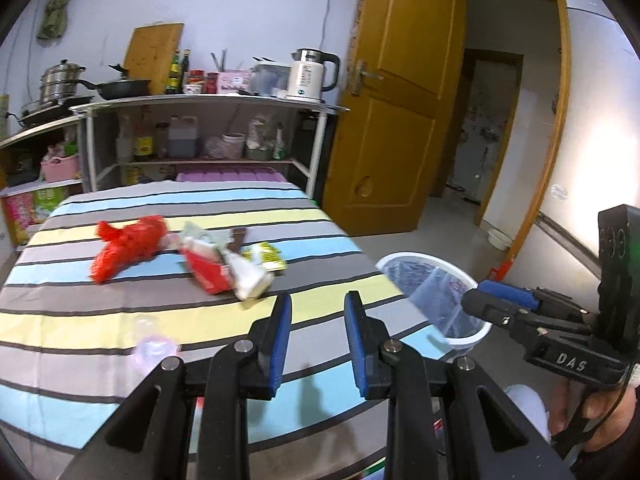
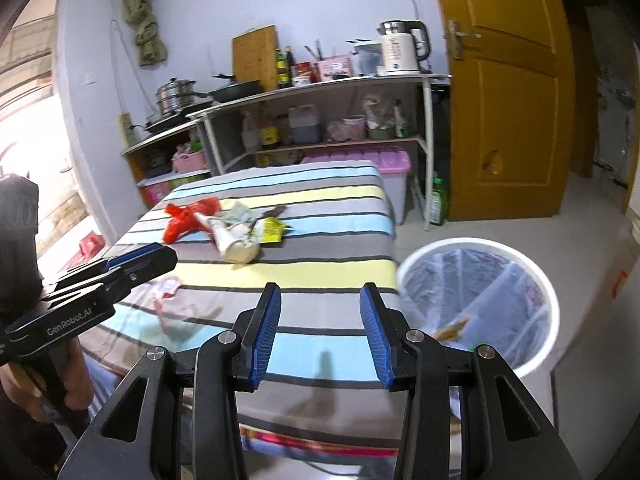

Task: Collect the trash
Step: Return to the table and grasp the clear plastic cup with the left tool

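Several pieces of trash lie mid-table on the striped cloth (image 1: 100,320) (image 2: 328,196): a red plastic bag (image 1: 128,246) (image 2: 186,220), a red and white packet (image 1: 208,270), a crumpled white wrapper (image 1: 252,282) (image 2: 236,246) and a yellow wrapper (image 1: 270,256) (image 2: 272,230). A pale pink clear wrapper (image 1: 154,346) (image 2: 168,286) lies nearer the front. My left gripper (image 1: 319,298) (image 2: 160,256) hovers open over the near part of the table, nothing between its blue pads. My right gripper (image 2: 320,290) (image 1: 486,298) is open and bare, at the table's right corner beside the bin.
A white bin (image 1: 420,258) (image 2: 460,244) with a clear liner stands on the floor at the table's right, with a brownish scrap (image 2: 452,330) inside. Behind the table are shelves (image 1: 208,100) with cookware, bottles and a kettle (image 1: 310,74). A yellow door (image 1: 392,100) stands open at the right.
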